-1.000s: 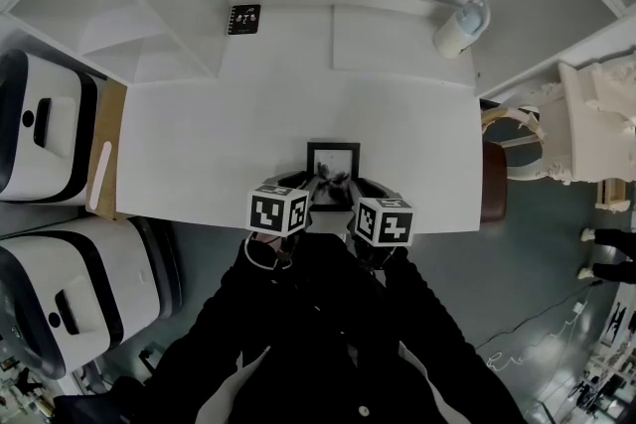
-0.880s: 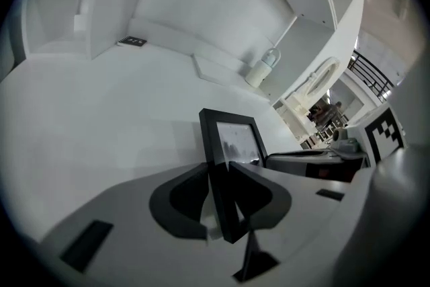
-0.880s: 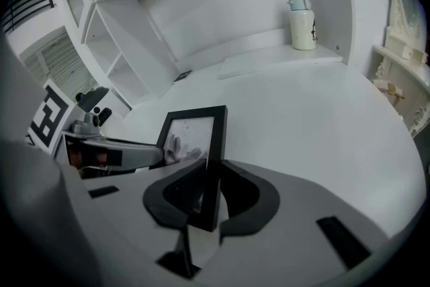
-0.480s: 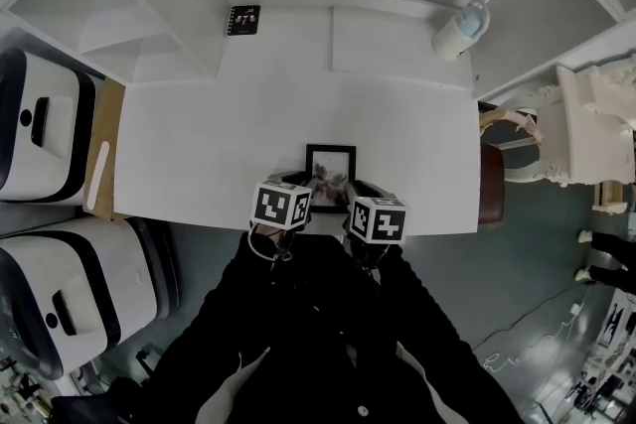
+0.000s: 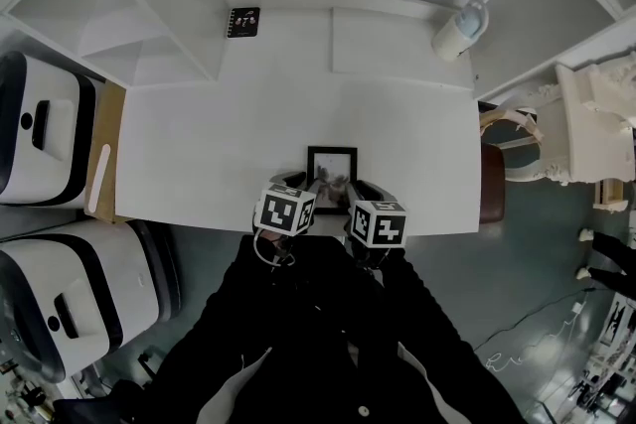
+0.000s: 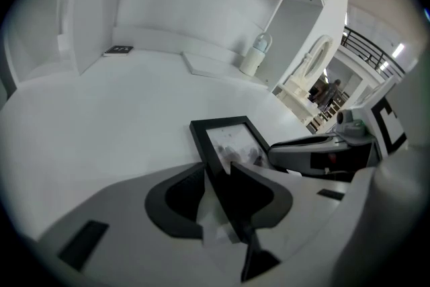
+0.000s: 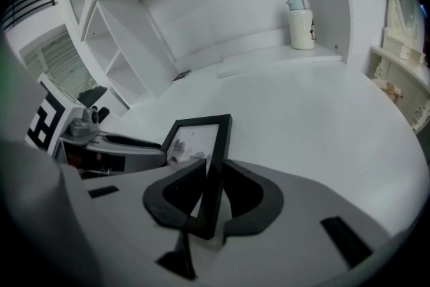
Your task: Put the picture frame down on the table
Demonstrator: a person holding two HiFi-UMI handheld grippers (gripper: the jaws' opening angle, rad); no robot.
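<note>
A small black picture frame [image 5: 332,166] with a pale print rests near the front edge of the white table [image 5: 219,144]. Both grippers are at its near corners. The frame's left border [image 6: 232,141] runs between the jaws of my left gripper [image 6: 215,168] [image 5: 314,186]. Those jaws have just been opening, and a pale sliver shows beside the border, so that gripper is open. My right gripper [image 7: 213,165] [image 5: 350,186] is shut on the frame's right border [image 7: 198,138], jaws tight against both faces.
A white bottle with a blue cap [image 5: 460,27] stands at the table's back right. A flat white board [image 5: 397,40] and a small black card [image 5: 243,20] lie at the back. Black-and-white machines [image 5: 40,124] stand left of the table, a chair [image 5: 512,144] right.
The left gripper's marker cube has rolled a little. The frame and the right gripper have hardly moved.
</note>
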